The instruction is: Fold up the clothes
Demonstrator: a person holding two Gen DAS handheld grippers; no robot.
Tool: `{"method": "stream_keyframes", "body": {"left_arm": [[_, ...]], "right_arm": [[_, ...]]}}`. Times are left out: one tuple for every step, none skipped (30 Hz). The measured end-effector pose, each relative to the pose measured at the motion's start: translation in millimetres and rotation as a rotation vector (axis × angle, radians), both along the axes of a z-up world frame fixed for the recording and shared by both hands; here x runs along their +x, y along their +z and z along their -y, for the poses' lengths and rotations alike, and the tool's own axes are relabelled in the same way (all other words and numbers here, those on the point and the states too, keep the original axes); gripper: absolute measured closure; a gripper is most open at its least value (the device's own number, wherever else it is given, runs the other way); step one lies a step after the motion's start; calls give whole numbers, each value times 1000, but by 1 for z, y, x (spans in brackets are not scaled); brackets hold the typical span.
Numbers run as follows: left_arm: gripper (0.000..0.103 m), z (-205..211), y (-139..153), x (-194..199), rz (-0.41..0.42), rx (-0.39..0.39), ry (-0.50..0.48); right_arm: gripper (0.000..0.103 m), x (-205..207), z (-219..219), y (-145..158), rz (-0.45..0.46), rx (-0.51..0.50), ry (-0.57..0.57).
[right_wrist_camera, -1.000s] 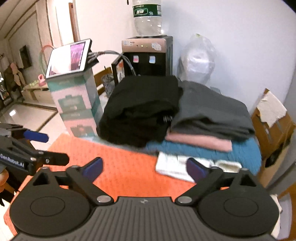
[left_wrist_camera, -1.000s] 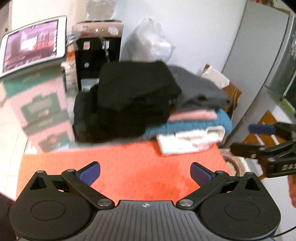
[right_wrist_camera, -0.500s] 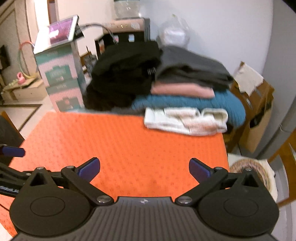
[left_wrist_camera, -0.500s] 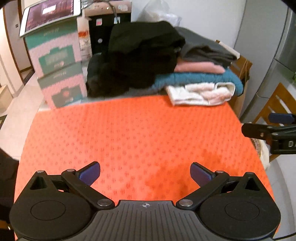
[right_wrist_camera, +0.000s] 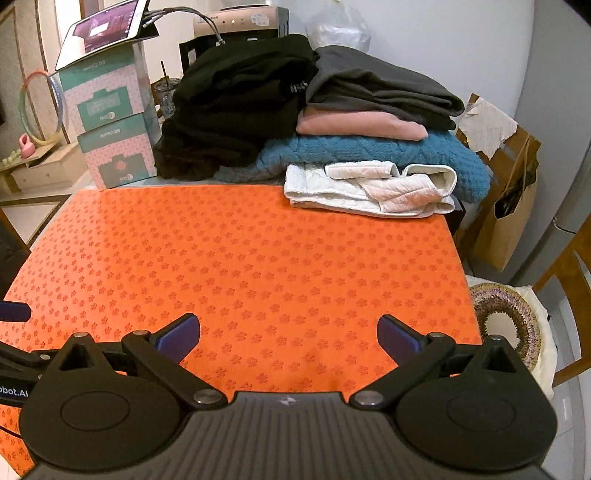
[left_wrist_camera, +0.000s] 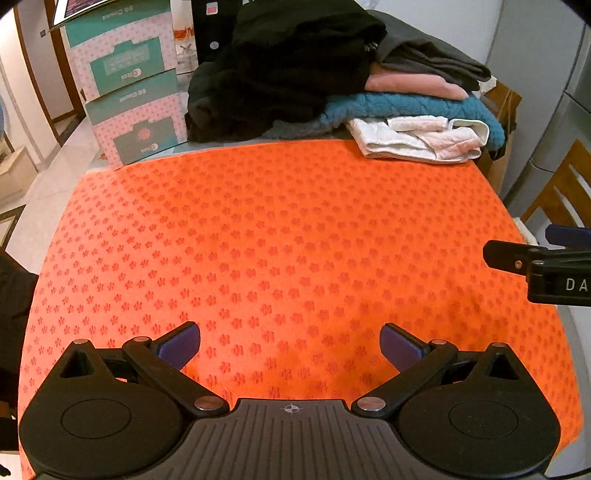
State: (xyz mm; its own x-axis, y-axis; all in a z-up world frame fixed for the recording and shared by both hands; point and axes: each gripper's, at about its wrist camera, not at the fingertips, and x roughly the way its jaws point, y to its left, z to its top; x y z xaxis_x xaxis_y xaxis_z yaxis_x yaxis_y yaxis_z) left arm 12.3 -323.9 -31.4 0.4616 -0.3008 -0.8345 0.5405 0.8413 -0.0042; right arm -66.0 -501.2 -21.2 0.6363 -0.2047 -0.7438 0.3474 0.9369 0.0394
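Observation:
An orange mat (left_wrist_camera: 280, 229) with a flower print covers the table; it also shows in the right wrist view (right_wrist_camera: 251, 258). At its far edge is a stack of clothes: black garments (left_wrist_camera: 288, 62), a grey one (left_wrist_camera: 436, 59), a pink one (left_wrist_camera: 413, 85), a teal knit (left_wrist_camera: 406, 107) and a white garment (left_wrist_camera: 417, 138) in front. The stack shows again in the right wrist view: black (right_wrist_camera: 236, 99), white (right_wrist_camera: 369, 188). My left gripper (left_wrist_camera: 290, 345) is open and empty over the mat's near edge. My right gripper (right_wrist_camera: 288, 334) is open and empty beside it.
Pink and teal boxes (left_wrist_camera: 129, 96) with a tablet (right_wrist_camera: 103, 29) on top stand at the far left. A paper bag (right_wrist_camera: 513, 206), a wooden chair (right_wrist_camera: 572, 288) with a round cushion (right_wrist_camera: 506, 321) are right of the table. A water dispenser (right_wrist_camera: 243, 20) stands behind.
Both grippers have pulled back and tilted down from the clothes stack, so the orange mat now fills the views. Both stay open and empty.

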Motion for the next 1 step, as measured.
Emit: {"method": "stream_keyframes", "body": {"left_arm": [[0, 0, 1, 0, 3, -1, -3]], "right_arm": [[0, 0, 0, 0, 2, -2, -2]]}}
